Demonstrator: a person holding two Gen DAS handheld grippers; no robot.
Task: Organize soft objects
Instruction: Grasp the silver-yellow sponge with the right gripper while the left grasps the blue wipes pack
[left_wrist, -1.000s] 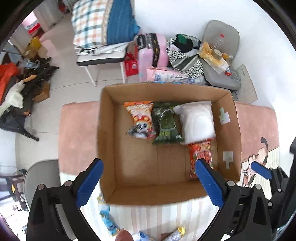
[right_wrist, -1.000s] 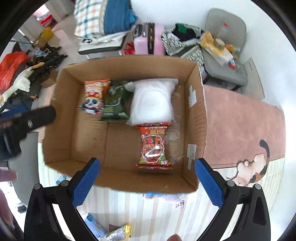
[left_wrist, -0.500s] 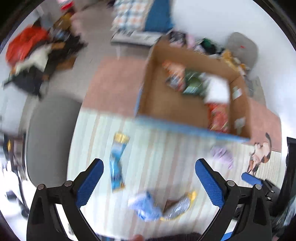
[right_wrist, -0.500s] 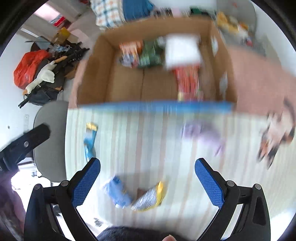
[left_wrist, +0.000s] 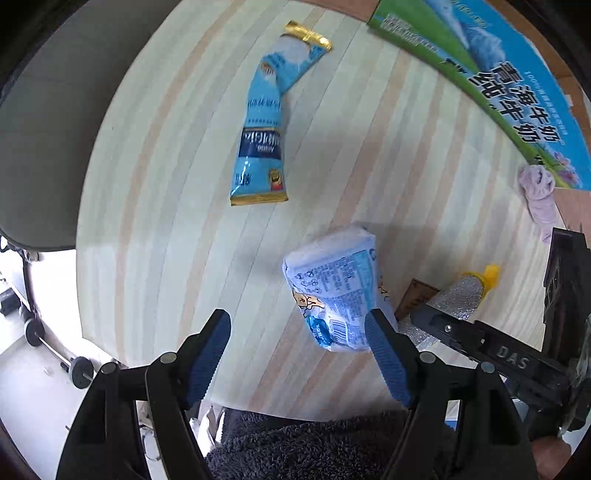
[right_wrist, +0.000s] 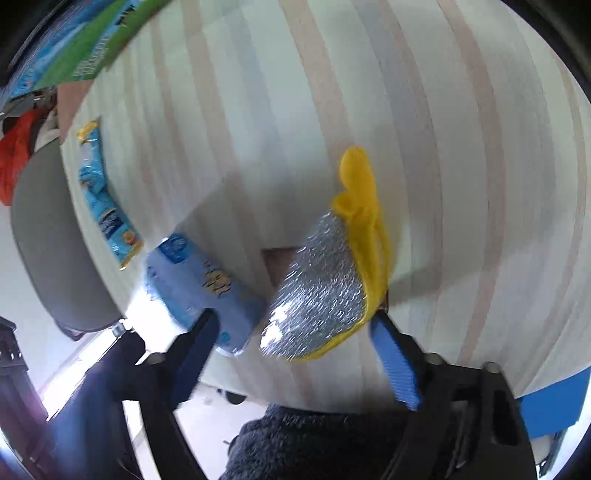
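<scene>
Fingers, left gripper (left_wrist: 297, 350): spread wide above the striped mat (left_wrist: 155, 206), holding nothing; the right blue pad (left_wrist: 388, 360) overlaps the near edge of a pale blue pack (left_wrist: 334, 291), contact unclear.
Blue sachet (left_wrist: 267, 118): lies flat on the mat, far-left of the pack, well apart from it.
Blue pack: rests on the mat, just left of the silver pouch (left_wrist: 454, 301).
Fingers, right gripper (right_wrist: 291, 354): wide apart, gripping nothing, straddling the near end of the silver pouch (right_wrist: 317, 299).
Silver pouch: on the mat, yellow-edged, partly over a small brown card (right_wrist: 277, 260).
Lilac cloth (left_wrist: 539, 194): crumpled against the printed box (left_wrist: 498, 77) at far right.
</scene>
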